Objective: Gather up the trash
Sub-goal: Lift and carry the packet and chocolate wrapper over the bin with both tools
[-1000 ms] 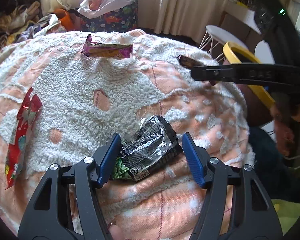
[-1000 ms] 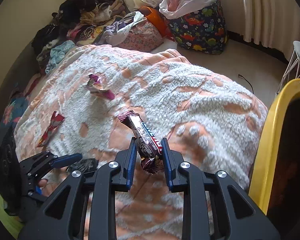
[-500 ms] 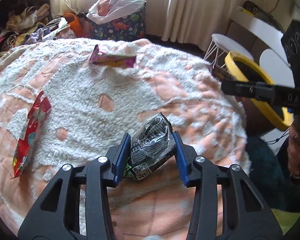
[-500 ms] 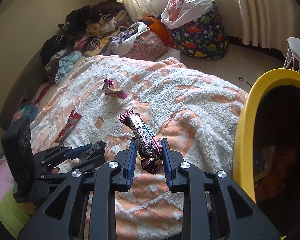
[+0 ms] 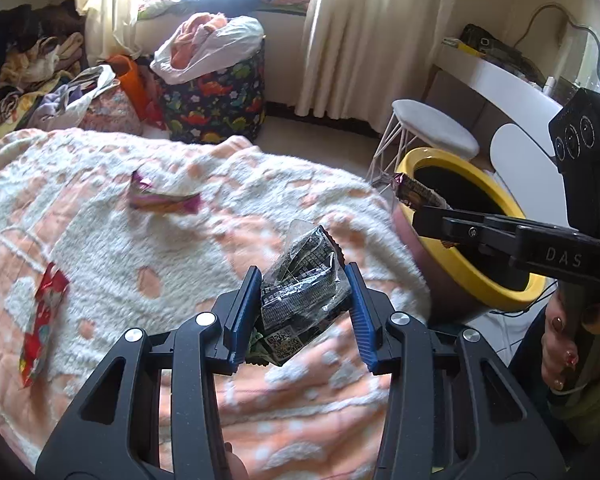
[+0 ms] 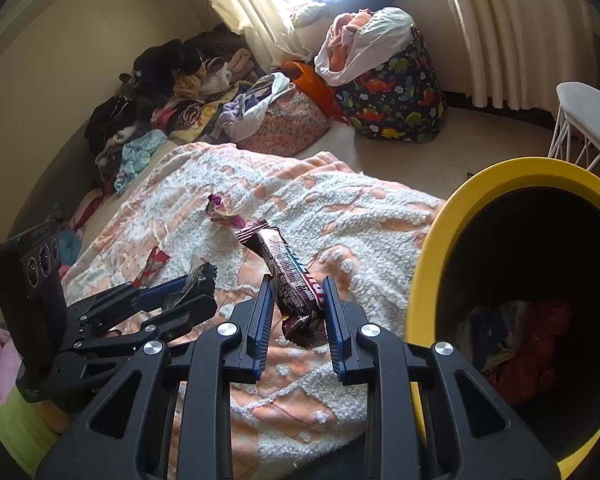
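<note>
Two grippers are both loaded, and I take the yellow-rimmed bin as my landmark throughout.

From the left wrist camera, my left gripper [image 5: 302,304] has its blue pads clamped on a crumpled black wrapper [image 5: 302,292], held above the peach-and-white blanket [image 5: 148,248] on the side away from the yellow-rimmed bin [image 5: 466,264]. The bin stands just beside the blanket's edge. My right gripper [image 5: 428,220] reaches in over the bin's rim, and a brown candy bar wrapper [image 5: 414,193] sticks out of it above the dark opening. Farther from the bin, a purple wrapper [image 5: 160,199] lies on the blanket, and a red wrapper [image 5: 40,320] lies farther still, near the blanket's opposite edge. A white stool [image 5: 432,128] stands just behind the bin, and a dinosaur-print bag [image 5: 216,96] sits on the floor well beyond it.

From the right wrist camera, my right gripper [image 6: 296,312] is closed on the brown candy bar wrapper [image 6: 288,276], which stands tilted between the pads, just beside the bin's rim [image 6: 432,248] and over the blanket [image 6: 340,216]. Some trash lies at the bin's bottom. My left gripper [image 6: 188,292] is on the far side from the bin, pinching the black wrapper [image 6: 198,278]. The purple wrapper [image 6: 222,212] rests on the blanket beyond it.
</note>
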Available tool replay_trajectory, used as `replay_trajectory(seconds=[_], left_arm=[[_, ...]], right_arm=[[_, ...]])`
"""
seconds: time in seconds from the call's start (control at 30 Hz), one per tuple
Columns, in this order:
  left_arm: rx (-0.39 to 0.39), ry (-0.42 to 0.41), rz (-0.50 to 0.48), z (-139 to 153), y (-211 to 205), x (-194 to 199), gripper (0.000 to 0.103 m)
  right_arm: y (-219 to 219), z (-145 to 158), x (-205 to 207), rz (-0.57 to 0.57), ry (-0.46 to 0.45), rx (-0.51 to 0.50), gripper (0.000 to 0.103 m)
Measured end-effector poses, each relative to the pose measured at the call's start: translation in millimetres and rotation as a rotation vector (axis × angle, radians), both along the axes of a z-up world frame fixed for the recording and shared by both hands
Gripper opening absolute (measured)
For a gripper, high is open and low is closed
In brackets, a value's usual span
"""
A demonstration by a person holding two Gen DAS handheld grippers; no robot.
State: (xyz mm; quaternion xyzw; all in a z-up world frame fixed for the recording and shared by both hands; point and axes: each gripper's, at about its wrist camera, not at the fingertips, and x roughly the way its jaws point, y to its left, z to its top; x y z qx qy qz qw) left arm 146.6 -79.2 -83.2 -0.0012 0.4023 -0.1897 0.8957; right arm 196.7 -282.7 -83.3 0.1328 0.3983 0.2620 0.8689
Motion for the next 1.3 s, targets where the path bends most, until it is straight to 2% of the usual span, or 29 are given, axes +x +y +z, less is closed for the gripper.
replay_trajectory(seconds=[0.6, 1.3], left_arm=[[0.012, -0.051, -0.098, 19.3, -69.5, 3.3, 0.035], [0.039, -0.055, -0.255, 15.1, -148.3, -3.3, 0.035]], right_arm=[[-71.5, 4.1, -5.5, -0.134, -0.011, 0.048, 0.023], [-164.5, -9.2, -6.7, -0.333, 0.014, 0.096, 0.023]])
